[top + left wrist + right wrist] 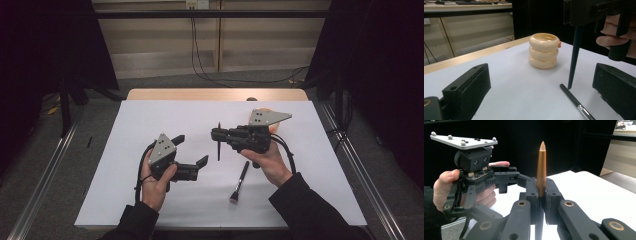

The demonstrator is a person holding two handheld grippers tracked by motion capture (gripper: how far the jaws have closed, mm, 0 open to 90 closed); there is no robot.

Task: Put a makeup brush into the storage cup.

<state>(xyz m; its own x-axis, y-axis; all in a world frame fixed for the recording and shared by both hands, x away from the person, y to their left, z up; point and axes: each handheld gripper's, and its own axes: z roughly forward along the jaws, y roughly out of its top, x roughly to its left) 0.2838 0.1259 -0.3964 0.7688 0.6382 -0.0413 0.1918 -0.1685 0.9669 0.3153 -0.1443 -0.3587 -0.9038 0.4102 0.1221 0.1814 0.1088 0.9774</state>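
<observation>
**Two hand-held grippers over white sheet, one clamping a brush**

High view. Nearest the lower edge: two dark sleeves, a hand on each gripper. Left gripper (192, 150) at lower left of centre, jaws spread wide, holding nothing. Right gripper (216, 134) right of centre, jaws closed on a thin dark brush (219, 142) held upright, tip toward the white table (150, 200). Second brush (240, 181) lying flat just below, bristles toward the lower edge. Cream object partly hidden behind the right gripper's grey plate. No readable writing.

Left gripper view. Two black jaws low at left and right, well apart, empty between. Cream ring stack (544, 50) upper centre, three rings, small orange bit at its right side. Held brush (574, 55) hanging at right, tip just above the lying brush (576, 102). No labels legible.

Right gripper view. Jaws pressed onto a copper-coloured brush handle (541, 168), pointed end up, centre frame. Left gripper (506, 178) at left, hand around it. No brand visible.
</observation>
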